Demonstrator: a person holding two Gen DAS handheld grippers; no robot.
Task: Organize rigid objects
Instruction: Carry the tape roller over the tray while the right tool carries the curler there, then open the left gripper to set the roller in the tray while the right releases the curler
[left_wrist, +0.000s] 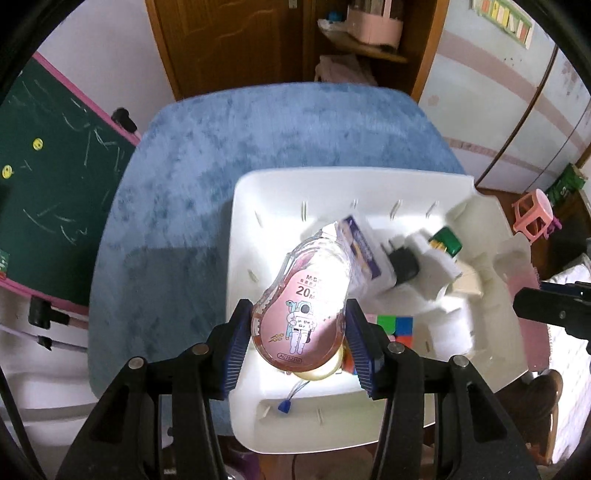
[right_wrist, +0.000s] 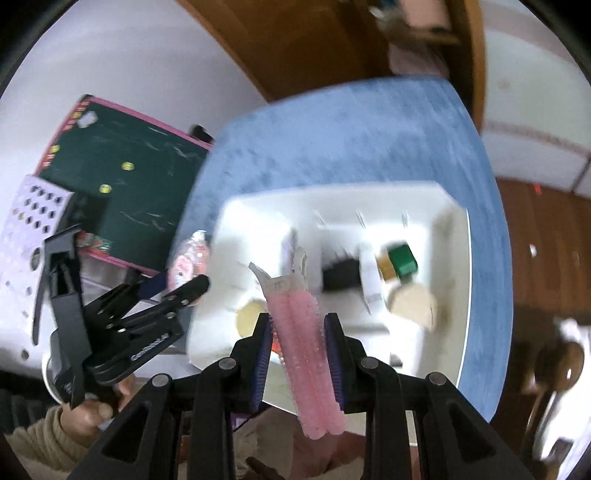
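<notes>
The left gripper (left_wrist: 297, 338) is clamping a clear pink plastic correction-tape dispenser (left_wrist: 301, 306) above the white plastic tray (left_wrist: 369, 175). The right gripper (right_wrist: 299, 354) is pinching a pink fuzzy hair clip (right_wrist: 306, 354) over the same tray. Both are looking light; the dispenser's smooth shell (likely slippery) is suiting a grip across its wide body.

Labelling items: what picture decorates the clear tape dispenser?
An astronaut on pink, on the clear tape dispenser; left wrist view.
</notes>
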